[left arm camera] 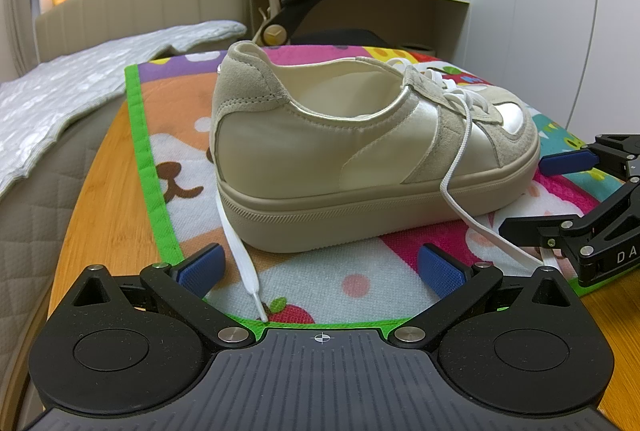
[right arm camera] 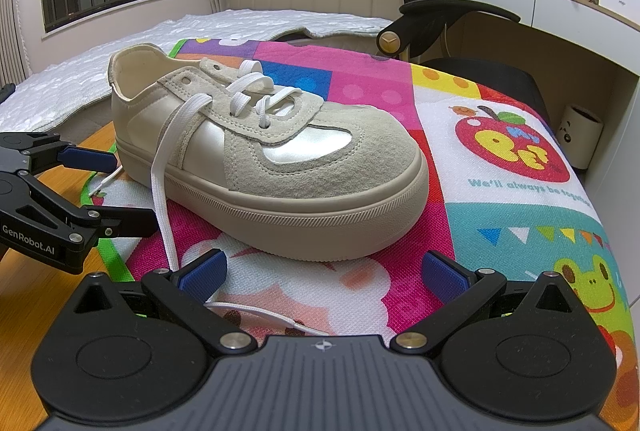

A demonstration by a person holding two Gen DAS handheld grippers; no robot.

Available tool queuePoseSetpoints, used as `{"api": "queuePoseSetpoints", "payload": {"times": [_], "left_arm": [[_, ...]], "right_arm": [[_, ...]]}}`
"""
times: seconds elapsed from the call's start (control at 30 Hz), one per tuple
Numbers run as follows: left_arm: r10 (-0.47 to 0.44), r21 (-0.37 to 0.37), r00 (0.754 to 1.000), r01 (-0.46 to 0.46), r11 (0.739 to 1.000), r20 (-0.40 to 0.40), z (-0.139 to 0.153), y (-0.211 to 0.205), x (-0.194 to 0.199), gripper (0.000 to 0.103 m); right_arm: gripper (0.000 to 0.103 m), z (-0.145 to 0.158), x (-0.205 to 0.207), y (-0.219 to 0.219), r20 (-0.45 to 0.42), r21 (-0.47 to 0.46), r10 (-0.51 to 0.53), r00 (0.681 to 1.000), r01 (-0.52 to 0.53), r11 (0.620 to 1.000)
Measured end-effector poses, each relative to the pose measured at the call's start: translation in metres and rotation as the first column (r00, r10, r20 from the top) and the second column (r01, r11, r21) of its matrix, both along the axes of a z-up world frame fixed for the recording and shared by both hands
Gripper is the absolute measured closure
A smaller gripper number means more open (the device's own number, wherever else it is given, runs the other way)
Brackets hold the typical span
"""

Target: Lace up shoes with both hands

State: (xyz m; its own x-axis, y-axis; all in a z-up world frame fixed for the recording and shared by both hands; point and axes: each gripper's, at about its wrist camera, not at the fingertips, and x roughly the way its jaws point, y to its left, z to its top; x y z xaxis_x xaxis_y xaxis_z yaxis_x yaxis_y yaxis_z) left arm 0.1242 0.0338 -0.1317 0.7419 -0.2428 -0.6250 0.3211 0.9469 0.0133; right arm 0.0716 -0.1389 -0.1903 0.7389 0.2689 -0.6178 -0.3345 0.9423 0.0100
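shoe [left arm camera: 360, 151]: far side hidden | lace [left arm camera: 244, 259]: part under sole

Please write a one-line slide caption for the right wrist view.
Open right gripper faces a beige sneaker on a colourful mat, white lace hanging loose.

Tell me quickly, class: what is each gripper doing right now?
Left gripper: open, holding nothing; one lace end lies between its fingers.
Right gripper: open, holding nothing.

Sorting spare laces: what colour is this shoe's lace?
White lace, clearest in the right wrist view.
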Motion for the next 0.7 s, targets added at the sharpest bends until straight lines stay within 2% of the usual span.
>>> {"api": "queuePoseSetpoints", "payload": {"times": [0.7], "left_arm": [[0.001, 0.002, 1.0, -0.001, 1.0, 0.001, -0.001, 0.0022, 0.0029, 0.0]], "right_arm": [[0.0, -0.0002, -0.0004, 0.0005, 0.0, 0.001, 0.0, 1.0, 0.0, 1.0]]}}
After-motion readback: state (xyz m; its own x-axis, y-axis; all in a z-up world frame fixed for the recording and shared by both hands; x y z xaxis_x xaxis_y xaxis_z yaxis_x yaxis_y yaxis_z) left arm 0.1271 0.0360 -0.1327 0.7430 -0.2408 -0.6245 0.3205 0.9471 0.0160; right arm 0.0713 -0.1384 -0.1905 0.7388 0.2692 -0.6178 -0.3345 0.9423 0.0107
